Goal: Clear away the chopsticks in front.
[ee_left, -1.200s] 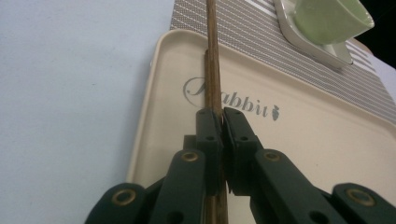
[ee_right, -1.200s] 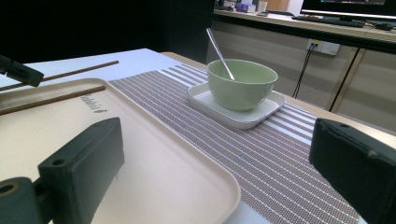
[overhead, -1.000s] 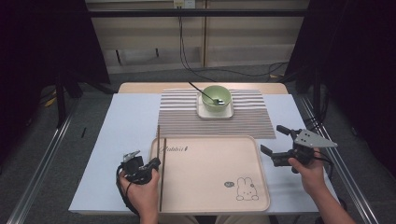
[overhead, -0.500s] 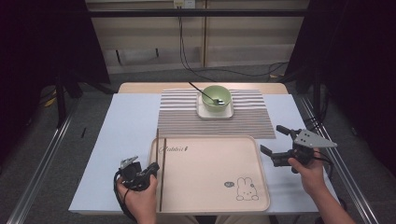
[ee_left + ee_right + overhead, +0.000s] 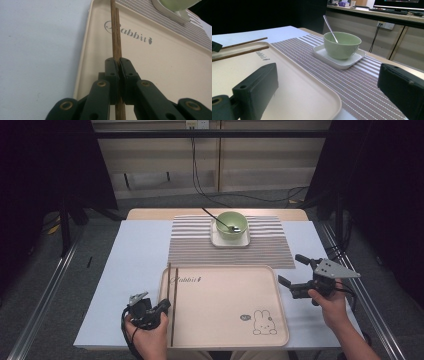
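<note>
Chopsticks [image 5: 170,300] lengthwise, tips toward placemat [image 5: 190,250]

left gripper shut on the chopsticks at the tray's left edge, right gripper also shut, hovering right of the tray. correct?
Not quite. The right gripper is open: the right gripper view shows its jaws set wide apart with nothing between them. The rest holds: the left gripper is shut on the chopsticks along the left edge of the tray, and the right one is just right of the tray.

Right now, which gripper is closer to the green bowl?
Right. The right gripper hovers open beside the tray's right edge, just in front of the striped mat holding the green bowl. The left gripper is down at the tray's near-left corner, clamping the chopsticks.
</note>
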Tool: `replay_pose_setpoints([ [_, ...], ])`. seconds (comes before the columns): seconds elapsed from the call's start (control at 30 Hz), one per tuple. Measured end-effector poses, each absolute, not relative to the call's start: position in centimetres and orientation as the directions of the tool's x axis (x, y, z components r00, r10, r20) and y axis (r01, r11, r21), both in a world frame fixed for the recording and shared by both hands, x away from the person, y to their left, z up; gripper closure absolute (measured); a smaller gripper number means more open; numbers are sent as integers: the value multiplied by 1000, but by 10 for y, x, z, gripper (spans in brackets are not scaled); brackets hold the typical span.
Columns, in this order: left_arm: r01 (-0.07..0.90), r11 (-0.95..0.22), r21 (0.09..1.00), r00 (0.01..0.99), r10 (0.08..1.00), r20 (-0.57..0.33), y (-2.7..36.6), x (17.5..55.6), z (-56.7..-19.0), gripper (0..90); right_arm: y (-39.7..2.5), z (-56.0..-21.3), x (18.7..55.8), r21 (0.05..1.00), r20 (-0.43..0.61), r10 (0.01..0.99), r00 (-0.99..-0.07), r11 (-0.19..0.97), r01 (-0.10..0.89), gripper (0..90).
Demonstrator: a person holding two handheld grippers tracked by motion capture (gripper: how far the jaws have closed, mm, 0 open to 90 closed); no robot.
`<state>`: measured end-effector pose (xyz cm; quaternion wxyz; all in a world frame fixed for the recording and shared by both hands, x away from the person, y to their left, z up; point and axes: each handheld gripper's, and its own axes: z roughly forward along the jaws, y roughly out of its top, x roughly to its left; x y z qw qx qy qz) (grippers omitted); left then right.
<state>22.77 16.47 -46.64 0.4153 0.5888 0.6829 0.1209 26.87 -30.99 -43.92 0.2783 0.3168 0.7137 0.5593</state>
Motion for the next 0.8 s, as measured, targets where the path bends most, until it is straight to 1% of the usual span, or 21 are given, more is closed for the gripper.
replay_pose_setpoints([
  [0.1, 704, 275, 655, 39, 906, -421, 165, 227, -466, 858, -311, -439, 269, 972, -46, 753, -657, 187, 146, 28],
  [0.2, 702, 289, 651, 32, 900, -434, 163, 226, -466, 858, -310, -439, 269, 975, -44, 765, -643, 174, 140, 28],
  [0.3, 710, 268, 651, 39, 908, -417, 164, 225, -468, 858, -310, -439, 269, 974, -49, 763, -644, 179, 138, 28],
  [0.33, 712, 275, 646, 38, 904, -427, 164, 224, -468, 858, -311, -439, 269, 972, -47, 754, -655, 185, 143, 28],
  [0.47, 715, 277, 642, 37, 902, -430, 165, 223, -468, 858, -310, -439, 269, 974, -48, 762, -646, 180, 140, 28],
  [0.8, 713, 274, 645, 36, 905, -424, 165, 221, -467, 858, -310, -439, 269, 974, -50, 765, -643, 179, 137, 29],
])
